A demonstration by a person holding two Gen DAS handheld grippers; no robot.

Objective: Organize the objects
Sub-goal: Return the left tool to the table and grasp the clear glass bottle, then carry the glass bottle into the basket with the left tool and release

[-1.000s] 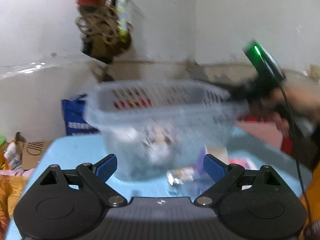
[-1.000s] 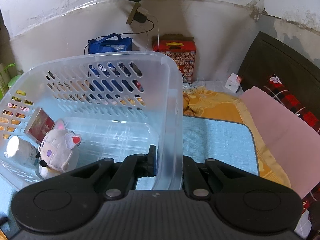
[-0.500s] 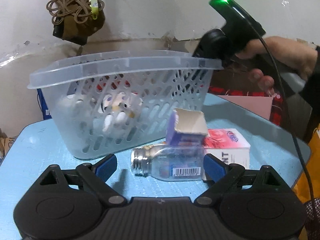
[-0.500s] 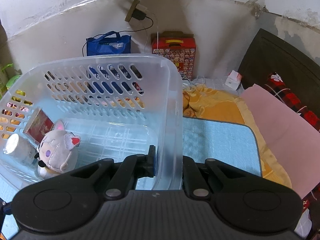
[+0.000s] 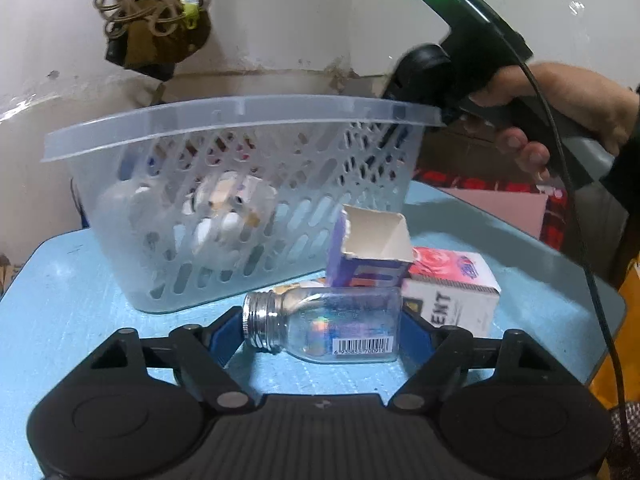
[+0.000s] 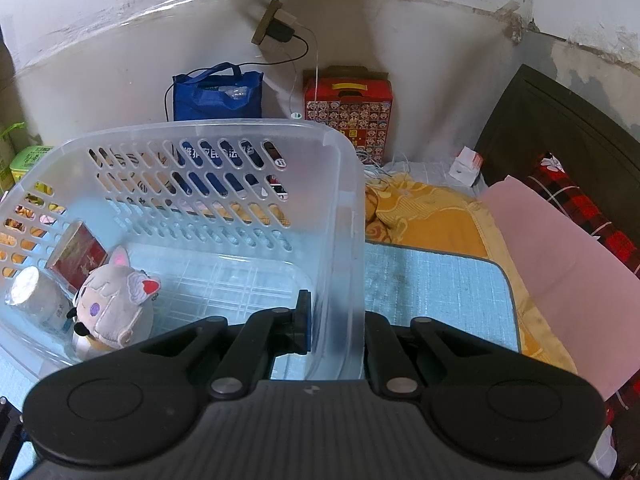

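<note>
A clear glass bottle [image 5: 332, 328] with a silver screw neck lies on its side on the light blue table [image 5: 80, 300]. My left gripper [image 5: 320, 338] is closing on it lengthwise, its blue pads [image 5: 226, 336] meeting the neck and the base. Behind the bottle stand an open purple carton [image 5: 372, 256] and a white and pink box [image 5: 452, 292]. My right gripper [image 6: 338, 320] is shut on the side wall of the clear plastic basket [image 6: 200, 132], one finger inside, one outside. In the basket are a plush cat [image 6: 116, 304], a red box [image 6: 80, 256] and a white jar [image 6: 32, 296].
A person's hand [image 5: 560, 96] holds the right gripper at the basket's rim [image 5: 240, 120]. Against the wall stand a blue bag [image 6: 216, 96] and a red patterned box [image 6: 348, 108]. A pink sheet [image 6: 560, 272] and orange cloth [image 6: 420, 208] lie to the right of the table.
The left gripper came down and in toward the bottle, and its jaws narrowed around the bottle's ends. The right gripper and the basket have stayed put.
</note>
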